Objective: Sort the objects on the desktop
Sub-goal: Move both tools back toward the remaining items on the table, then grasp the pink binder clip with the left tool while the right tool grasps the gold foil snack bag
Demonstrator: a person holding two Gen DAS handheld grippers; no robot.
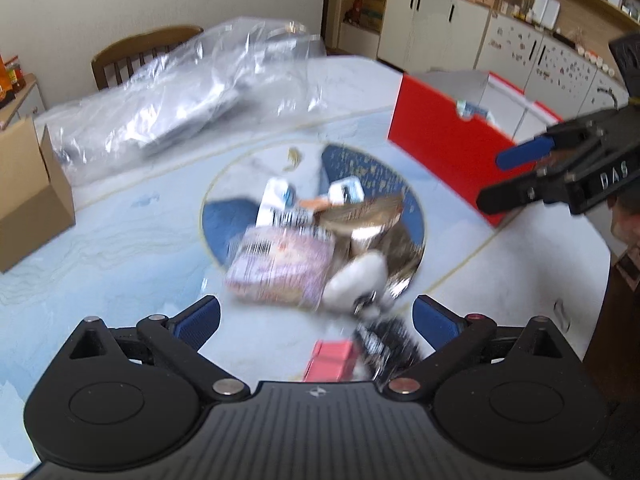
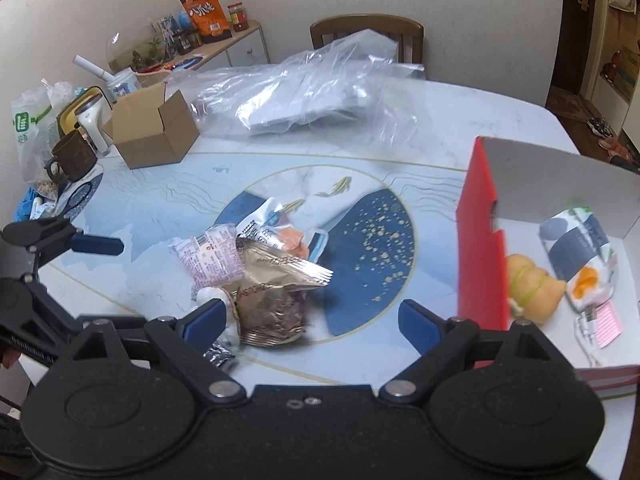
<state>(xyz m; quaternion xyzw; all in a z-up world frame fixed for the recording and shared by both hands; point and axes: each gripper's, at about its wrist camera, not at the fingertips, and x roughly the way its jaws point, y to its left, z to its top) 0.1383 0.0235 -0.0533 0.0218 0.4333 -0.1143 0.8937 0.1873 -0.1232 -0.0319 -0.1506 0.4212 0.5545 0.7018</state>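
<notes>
Both grippers are hanging over a pale marble-look table [image 2: 460, 112] with a big round blue and gold inlay in the middle. The left gripper [image 1: 316, 320] has its jaws spread wide with nothing clamped; just ahead of its tips, blurry in that view, sits the pile of snack packets [image 1: 304, 240], and a pink box [image 1: 330, 362] lies between the jaws close to the body, untouched as far as I can tell. The right gripper [image 2: 312, 322] is also wide open and empty, with a crinkly gold foil packet [image 2: 276, 292] right by its left finger and a pink printed packet [image 2: 208, 256] a bit further ahead on that side. Off to the right of its jaws is the red box [image 2: 478, 240], white inside, already holding a bun-shaped thing [image 2: 534, 292], a snack bag [image 2: 580, 252] and a pink comb-like item [image 2: 606, 326]. Further ahead there's a clear plastic bag [image 2: 316, 92], a small cardboard box [image 2: 154, 132] and a wooden chair [image 2: 366, 30] against the wall. The left view shows shelves and white cabinets [image 1: 436, 20] beyond the table.
</notes>
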